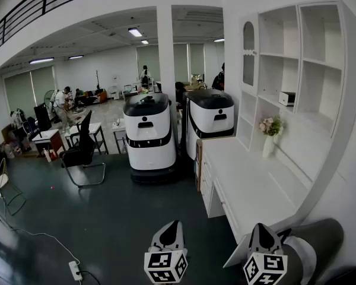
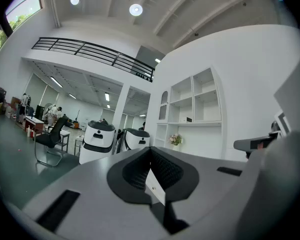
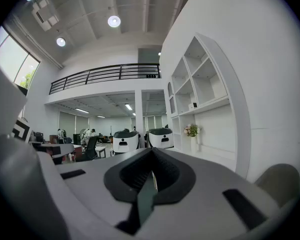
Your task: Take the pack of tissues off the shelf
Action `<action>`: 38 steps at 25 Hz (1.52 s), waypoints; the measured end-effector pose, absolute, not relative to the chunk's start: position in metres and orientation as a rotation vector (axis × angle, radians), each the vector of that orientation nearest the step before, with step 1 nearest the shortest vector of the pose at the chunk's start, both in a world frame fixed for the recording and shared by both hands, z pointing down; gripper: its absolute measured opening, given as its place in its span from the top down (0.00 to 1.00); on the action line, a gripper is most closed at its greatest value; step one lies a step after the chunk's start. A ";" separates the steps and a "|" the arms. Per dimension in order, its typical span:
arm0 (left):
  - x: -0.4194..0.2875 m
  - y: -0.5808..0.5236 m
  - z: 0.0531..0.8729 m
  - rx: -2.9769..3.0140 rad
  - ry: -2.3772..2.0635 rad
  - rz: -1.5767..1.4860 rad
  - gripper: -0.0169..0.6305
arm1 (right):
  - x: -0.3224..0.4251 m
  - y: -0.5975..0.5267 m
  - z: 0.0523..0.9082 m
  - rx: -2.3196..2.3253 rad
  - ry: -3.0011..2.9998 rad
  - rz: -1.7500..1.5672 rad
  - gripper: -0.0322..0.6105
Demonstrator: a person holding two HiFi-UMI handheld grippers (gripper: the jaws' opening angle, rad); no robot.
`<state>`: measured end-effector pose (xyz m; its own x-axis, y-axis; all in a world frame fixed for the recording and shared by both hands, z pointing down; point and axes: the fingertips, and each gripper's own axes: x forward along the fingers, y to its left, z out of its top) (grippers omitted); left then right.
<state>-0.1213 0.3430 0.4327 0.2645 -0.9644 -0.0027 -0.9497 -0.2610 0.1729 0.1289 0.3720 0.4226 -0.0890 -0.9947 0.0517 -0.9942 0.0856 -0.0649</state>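
The pack of tissues [image 1: 286, 98] is a small white box with a dark face. It rests on a middle shelf of the white wall unit [image 1: 344, 100] at the right. It shows tiny in the left gripper view [image 2: 189, 119] and in the right gripper view [image 3: 193, 105]. My left gripper [image 1: 174, 224] and right gripper [image 1: 259, 227] are low in the head view, far short of the shelf. Both point forward with their jaws closed together and nothing between them. In their own views, the left gripper [image 2: 150, 150] and right gripper [image 3: 151, 152] show pads meeting.
A white vase of flowers [image 1: 270, 133] stands on the white counter [image 1: 243, 177] below the shelves. Two white delivery robots [image 1: 149, 136] [image 1: 209, 117] are parked to the left of the counter. A black office chair [image 1: 80, 153] and a power strip [image 1: 75, 270] sit on the dark floor. People stand far back.
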 end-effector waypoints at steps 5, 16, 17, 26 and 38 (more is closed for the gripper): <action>-0.129 0.346 0.434 2.384 -1.820 -0.160 0.95 | 0.125 0.375 0.425 -2.125 2.303 -0.141 0.94; -0.139 0.346 0.434 2.375 -1.815 -0.180 0.95 | 0.123 0.376 0.425 -2.132 2.241 -0.185 0.90; -0.139 0.345 0.435 2.375 -1.815 -0.180 0.95 | 0.122 0.376 0.425 -2.124 2.245 -0.196 0.77; -0.149 0.342 0.436 2.374 -1.817 -0.171 0.95 | 0.116 0.374 0.426 -2.133 2.235 -0.210 0.66; -0.163 0.332 0.440 2.371 -1.817 -0.157 0.95 | 0.113 0.365 0.430 -2.227 2.200 -0.164 0.25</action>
